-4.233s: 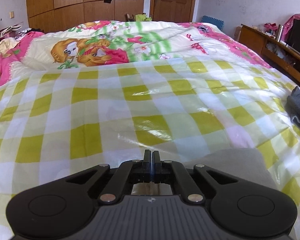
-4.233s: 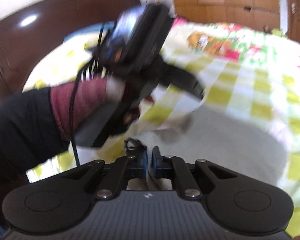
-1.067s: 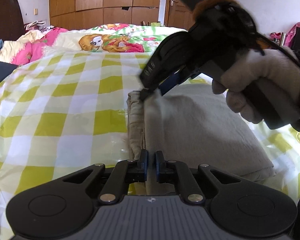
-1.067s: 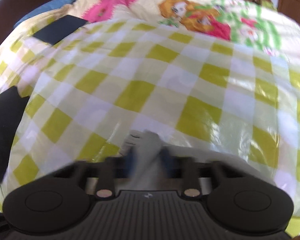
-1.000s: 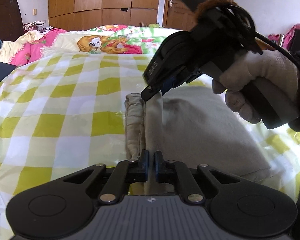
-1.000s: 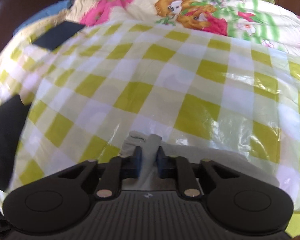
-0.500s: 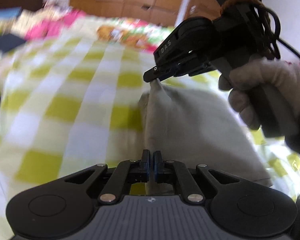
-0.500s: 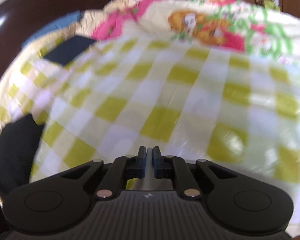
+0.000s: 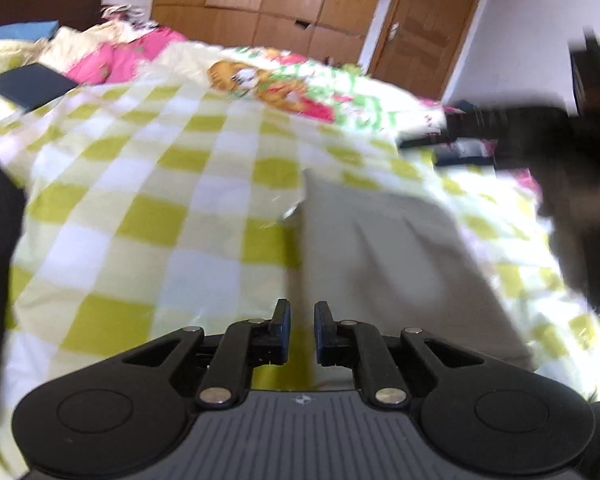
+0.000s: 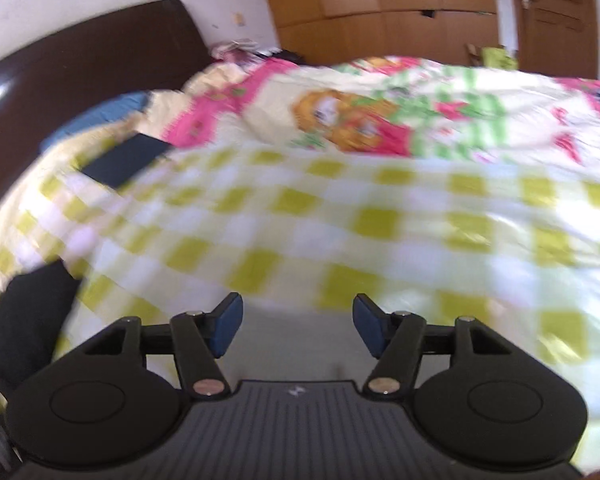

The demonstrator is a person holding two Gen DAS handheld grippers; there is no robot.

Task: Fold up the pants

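The grey pants [image 9: 384, 248] lie folded flat on the yellow-and-white checked sheet [image 9: 152, 216]. My left gripper [image 9: 300, 316] hovers over their near left edge with its jaws slightly apart and nothing between them. My right gripper [image 10: 298, 316] is wide open and empty above the pants [image 10: 296, 344], which show as a grey patch between its fingers. In the left wrist view the right gripper [image 9: 416, 142] is a dark blur at the right, lifted off the cloth.
A cartoon-print quilt [image 9: 284, 88] covers the far half of the bed. Dark folded items [image 10: 124, 160] lie at the left edge, another dark cloth [image 10: 24, 320] nearer. A dark headboard [image 10: 84, 68] and wooden wardrobes [image 9: 268, 4] stand behind.
Both grippers have let go of the pants edge and opened. The right gripper has pulled away to the right. The lifted fold now lies flat on the pants.
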